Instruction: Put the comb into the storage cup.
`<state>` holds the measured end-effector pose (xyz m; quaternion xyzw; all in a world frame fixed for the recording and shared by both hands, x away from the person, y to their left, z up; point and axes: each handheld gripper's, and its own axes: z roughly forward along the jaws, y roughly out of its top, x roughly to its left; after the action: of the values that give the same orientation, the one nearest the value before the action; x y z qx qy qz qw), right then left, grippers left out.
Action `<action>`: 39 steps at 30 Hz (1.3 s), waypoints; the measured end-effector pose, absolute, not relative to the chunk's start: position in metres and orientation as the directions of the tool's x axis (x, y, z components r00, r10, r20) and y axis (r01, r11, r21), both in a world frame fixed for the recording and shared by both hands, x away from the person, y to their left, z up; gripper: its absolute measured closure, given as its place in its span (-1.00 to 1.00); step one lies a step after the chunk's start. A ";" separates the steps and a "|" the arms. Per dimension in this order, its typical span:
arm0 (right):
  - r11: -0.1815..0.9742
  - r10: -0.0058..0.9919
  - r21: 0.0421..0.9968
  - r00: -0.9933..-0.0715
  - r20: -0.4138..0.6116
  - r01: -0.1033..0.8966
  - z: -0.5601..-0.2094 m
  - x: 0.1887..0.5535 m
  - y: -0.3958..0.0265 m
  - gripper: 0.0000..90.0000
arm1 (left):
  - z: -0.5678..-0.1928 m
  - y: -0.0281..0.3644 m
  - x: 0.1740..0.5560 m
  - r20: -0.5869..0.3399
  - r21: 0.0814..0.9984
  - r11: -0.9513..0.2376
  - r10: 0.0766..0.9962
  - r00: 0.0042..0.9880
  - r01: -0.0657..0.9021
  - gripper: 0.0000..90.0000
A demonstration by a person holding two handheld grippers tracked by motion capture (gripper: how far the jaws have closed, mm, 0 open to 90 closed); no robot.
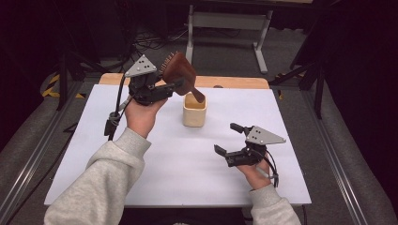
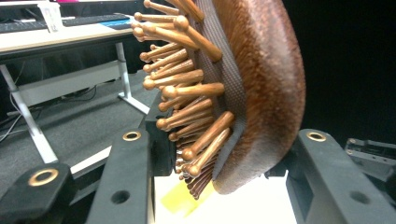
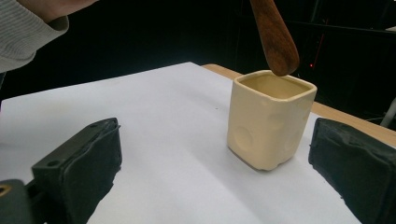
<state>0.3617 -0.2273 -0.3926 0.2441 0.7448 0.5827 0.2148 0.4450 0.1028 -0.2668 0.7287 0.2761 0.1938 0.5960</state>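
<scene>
white table (image 1: 155,178), left gripper (image 1: 162,89) clamping hairbrush (image 1: 179,69), handle tip over cream cup (image 1: 194,110)

1. High view: above the near side, looking forward and down on the white table (image 1: 178,168)
2. Left gripper view: very close to the hairbrush (image 2: 243,88), facing the room
3. Right gripper view: low, facing the cup (image 3: 266,121), shared with the high view

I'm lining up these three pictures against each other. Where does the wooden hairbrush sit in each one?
High view: the hairbrush is upper centre, its handle angling down to the cream cup.
Left gripper view: brush head centre, bristles facing left.
Right gripper view: handle tip at top, above the cup's mouth.
Shared landmark: the cup.
</scene>
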 end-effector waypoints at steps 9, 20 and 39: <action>0.199 0.617 0.973 -0.786 -0.035 0.112 -0.392 0.362 -0.229 -0.93 | -0.274 0.096 0.455 -0.044 0.972 -0.145 0.656 0.753 0.184 0.28; 0.200 0.616 0.973 -0.787 -0.036 0.112 -0.392 0.362 -0.229 -0.93 | -0.281 0.094 0.464 -0.040 0.969 -0.153 0.683 0.729 0.197 0.28; 0.199 0.612 0.973 -0.790 -0.030 0.118 -0.393 0.362 -0.230 -0.93 | -0.310 0.088 0.478 -0.078 0.950 -0.171 0.680 0.729 0.261 0.26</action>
<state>0.3618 -0.2297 -0.3927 0.2451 0.7446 0.5836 0.2120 0.4784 0.0883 -0.3104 0.7419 0.3172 0.1871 0.5603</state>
